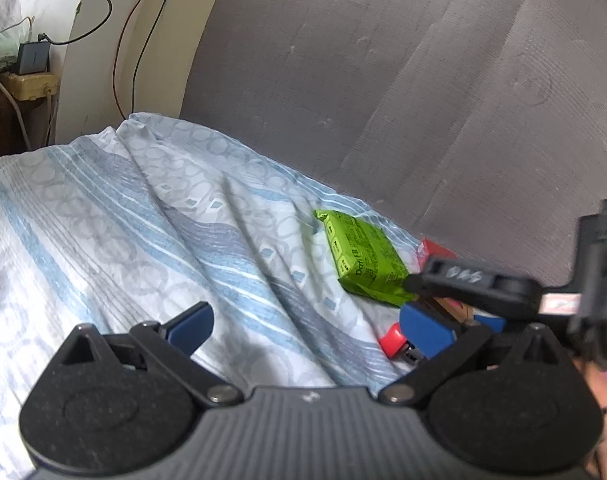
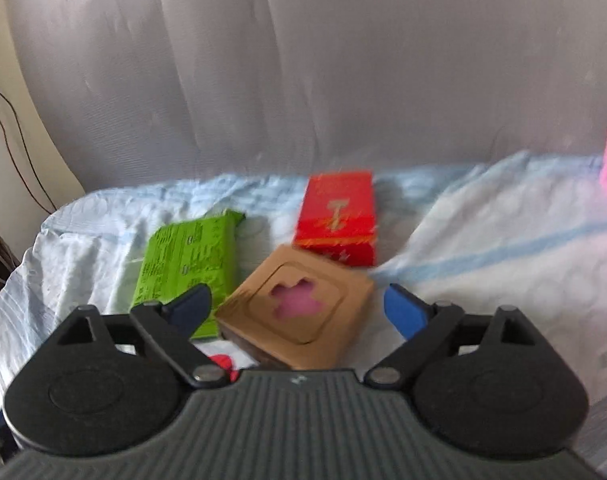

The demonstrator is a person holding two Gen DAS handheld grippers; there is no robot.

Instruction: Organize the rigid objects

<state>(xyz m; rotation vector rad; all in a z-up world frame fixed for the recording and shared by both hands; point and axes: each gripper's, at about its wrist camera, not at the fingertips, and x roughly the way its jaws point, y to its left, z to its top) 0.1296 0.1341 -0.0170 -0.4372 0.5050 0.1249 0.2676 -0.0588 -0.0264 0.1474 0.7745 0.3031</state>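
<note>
A: On the bed [image 2: 103, 248], any readable print?
B: Only "Dorfi" on the green packet [image 1: 365, 258], at ten o'clock from the brown box [image 2: 299, 312]; the red box [image 2: 337, 216] sits at twelve.
A: Claws?
B: Right claw [image 2: 299, 312] released, straddling the brown box; left claw [image 1: 307, 328] spread, empty.

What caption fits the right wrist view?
Open right gripper over a brown box beside green packet and red box.

Bedsheet [image 2: 483, 240]: printed cloth, matt, creased. On it, green packet [image 2: 191, 264]: crinkled glossy film. Just right of the packet, brown box [image 2: 303, 316]: matt cardboard, smooth. Behind that box, red box [image 2: 337, 216]: glossy printed card. Behind the sheet, grey backrest [image 1: 383, 80]: coarse woven cloth, matt.
</note>
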